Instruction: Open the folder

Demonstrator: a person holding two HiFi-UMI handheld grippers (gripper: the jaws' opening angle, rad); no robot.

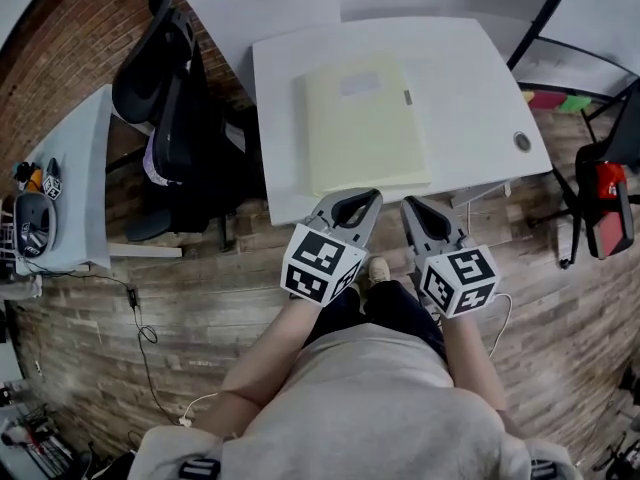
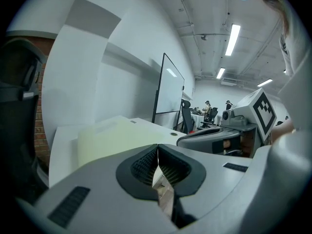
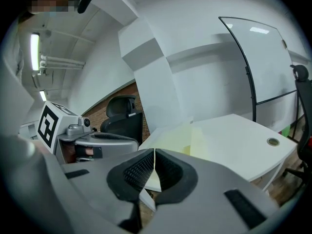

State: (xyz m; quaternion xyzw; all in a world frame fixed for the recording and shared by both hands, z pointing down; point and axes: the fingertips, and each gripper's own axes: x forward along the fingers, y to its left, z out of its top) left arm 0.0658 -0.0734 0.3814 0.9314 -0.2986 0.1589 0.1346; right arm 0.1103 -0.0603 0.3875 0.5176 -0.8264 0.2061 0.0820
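Observation:
A pale yellow folder [image 1: 362,125] lies closed and flat on the white table [image 1: 470,88], with a small tab on its right edge. Both grippers hover side by side just off the table's near edge, short of the folder. My left gripper [image 1: 368,198] is shut with nothing between its jaws, its tips meeting [image 2: 158,148] below the folder [image 2: 114,134]. My right gripper [image 1: 410,205] is shut and empty too, its jaws closed [image 3: 154,153] in front of the folder [image 3: 181,138]. Each gripper shows in the other's view.
A black office chair [image 1: 165,78] stands left of the table. A second white desk [image 1: 75,183] with small items is at the far left. A round cable hole [image 1: 522,141] sits near the table's right edge. A red chair [image 1: 610,198] and a whiteboard stand [image 2: 168,89] are at the right.

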